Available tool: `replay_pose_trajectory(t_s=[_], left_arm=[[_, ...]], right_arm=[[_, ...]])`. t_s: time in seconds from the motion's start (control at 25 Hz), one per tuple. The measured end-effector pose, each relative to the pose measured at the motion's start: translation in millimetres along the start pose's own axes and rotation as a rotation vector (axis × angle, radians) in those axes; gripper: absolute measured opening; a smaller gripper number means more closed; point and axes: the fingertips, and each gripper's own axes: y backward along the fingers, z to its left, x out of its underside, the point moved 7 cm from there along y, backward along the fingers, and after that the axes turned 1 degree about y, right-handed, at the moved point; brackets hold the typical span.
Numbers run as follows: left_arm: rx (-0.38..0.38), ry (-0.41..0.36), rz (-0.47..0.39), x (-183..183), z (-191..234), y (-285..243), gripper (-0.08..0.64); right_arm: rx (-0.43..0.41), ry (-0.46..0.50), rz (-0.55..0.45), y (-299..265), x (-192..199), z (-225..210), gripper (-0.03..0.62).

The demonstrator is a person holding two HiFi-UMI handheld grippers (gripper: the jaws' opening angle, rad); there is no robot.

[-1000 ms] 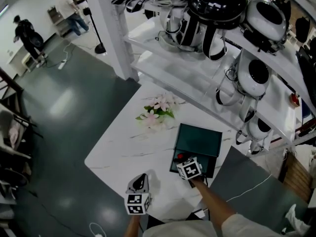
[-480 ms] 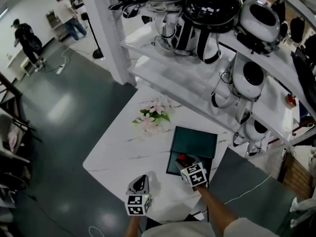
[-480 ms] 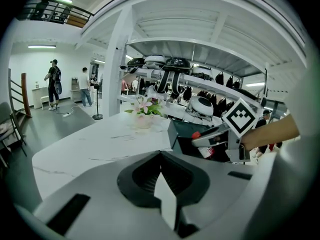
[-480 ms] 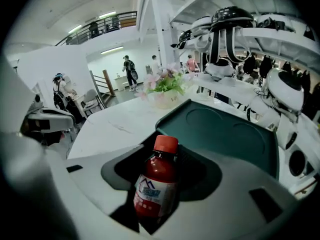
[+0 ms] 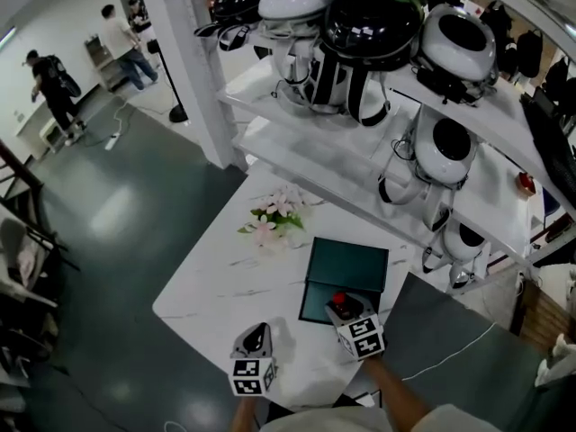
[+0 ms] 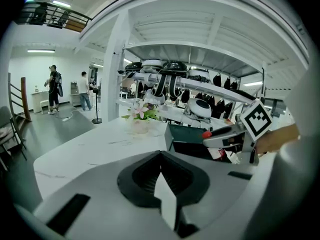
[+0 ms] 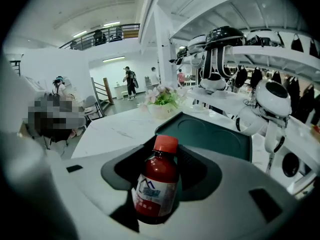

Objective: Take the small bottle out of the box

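Right gripper point(image 7: 160, 156) pulled back from box point(image 5: 348, 265), clamped on small bottle point(image 7: 154, 189); bottle looks lifted clear. Left gripper point(image 6: 164, 196) closed, empty, left of box.

You have the small bottle point(image 7: 156, 184), red with an orange-red cap and a white label, upright between the jaws of your right gripper point(image 7: 158, 171), at the near end of the dark green box point(image 7: 212, 131), which lies open on the table point(image 5: 225, 282).

Flowers point(image 5: 273, 216) on white table point(image 5: 216, 282); helmets point(image 5: 371, 18) on shelf point(image 5: 310, 147).
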Motion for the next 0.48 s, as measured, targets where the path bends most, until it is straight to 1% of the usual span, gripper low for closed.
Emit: replay_pose_trajectory(t_s=[0.32, 0.48], left_arm=[[-0.014, -0.009, -0.058, -16, -11, 18, 0.018], [-0.022, -0.021, -0.090, -27, -14, 26, 0.018]], right_arm=[[0.032, 0.031, -0.104, 40, -15, 1, 0.221], [0.039, 0.061, -0.132, 57, -26, 6, 0.221]])
